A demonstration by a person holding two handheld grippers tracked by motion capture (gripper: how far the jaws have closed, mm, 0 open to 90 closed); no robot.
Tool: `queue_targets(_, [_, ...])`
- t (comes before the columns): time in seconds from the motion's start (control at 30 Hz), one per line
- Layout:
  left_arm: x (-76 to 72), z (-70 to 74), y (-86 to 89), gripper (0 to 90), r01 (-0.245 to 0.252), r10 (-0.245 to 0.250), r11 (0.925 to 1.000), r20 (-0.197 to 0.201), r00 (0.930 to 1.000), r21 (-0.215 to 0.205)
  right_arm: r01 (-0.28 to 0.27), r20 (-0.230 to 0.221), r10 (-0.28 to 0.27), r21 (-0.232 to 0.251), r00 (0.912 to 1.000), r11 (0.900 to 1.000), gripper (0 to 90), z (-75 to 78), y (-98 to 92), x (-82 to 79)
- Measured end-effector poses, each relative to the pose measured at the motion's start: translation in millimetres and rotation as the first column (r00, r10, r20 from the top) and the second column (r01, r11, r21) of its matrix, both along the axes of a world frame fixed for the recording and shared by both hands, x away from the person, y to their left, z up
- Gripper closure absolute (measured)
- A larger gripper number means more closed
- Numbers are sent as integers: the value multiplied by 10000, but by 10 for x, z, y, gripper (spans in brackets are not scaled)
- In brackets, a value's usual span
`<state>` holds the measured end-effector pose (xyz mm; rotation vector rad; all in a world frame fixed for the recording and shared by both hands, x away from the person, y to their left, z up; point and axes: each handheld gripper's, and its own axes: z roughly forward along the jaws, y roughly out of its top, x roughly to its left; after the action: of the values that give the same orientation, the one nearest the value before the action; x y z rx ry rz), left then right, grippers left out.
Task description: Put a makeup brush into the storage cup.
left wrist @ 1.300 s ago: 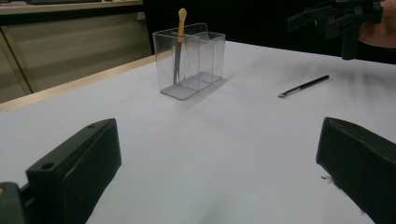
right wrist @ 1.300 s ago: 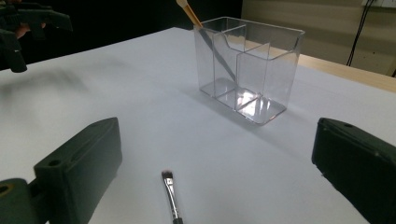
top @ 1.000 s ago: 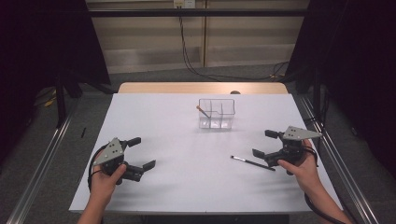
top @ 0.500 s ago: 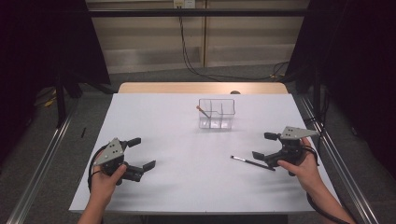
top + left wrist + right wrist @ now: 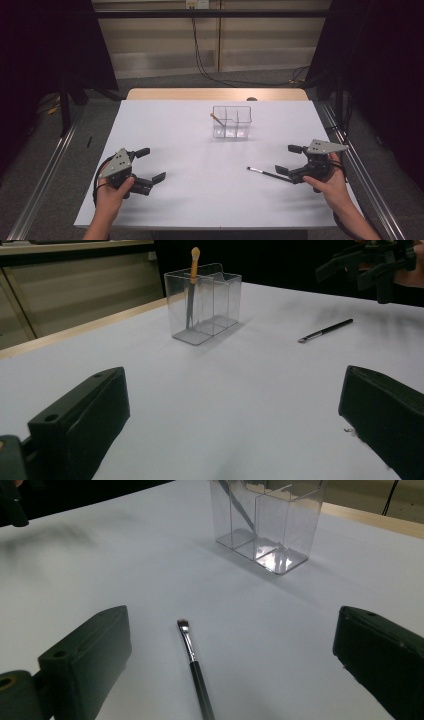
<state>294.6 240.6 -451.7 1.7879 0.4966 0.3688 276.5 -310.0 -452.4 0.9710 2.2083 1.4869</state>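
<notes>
Black jaws stand wide apart on our left gripper (image 5: 148, 164), which sits low over the white table (image 5: 190, 200) near its left front, with nothing between them. Further right, towards the back, the clear plastic organizer (image 5: 231, 121) stands upright, and a tan-tipped stick (image 5: 192, 275) leans in its leftmost compartment. Right of that and nearer us lies the thin black brush (image 5: 194, 665), flat on the table, its bristles pointing towards the organizer. Our right gripper (image 5: 290, 160) hovers just at its handle end, jaws spread wide to either side of it, gripping nothing. We judge the brush light and stiff, but slim and smooth enough to roll or slip from a loose pinch. We would close across the black handle just behind the metal ferrule, square to its length, sparing the soft bristles.
</notes>
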Motion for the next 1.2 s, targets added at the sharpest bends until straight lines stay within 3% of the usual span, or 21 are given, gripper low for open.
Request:
queue_targets(0.37, [0, 2, -6, 0, 11, -11, 10000, 22, 10000, -13, 260, 470, -285, 540, 9985, 9982, 25, 15, -114, -181])
queue_targets(0.73, [-1, 5, 5, 0, 0, 0, 10000, 43, 10000, -46, 419, 805, -505, 1047, 9955, 9936, 22, 28, -196, -255])
queue_targets(1.2, [-1, 4, 8, 0, 7, -6, 10000, 39, 10000, -77, 529, 904, -634, 1147, 9939, 9920, 22, 48, -209, -249])
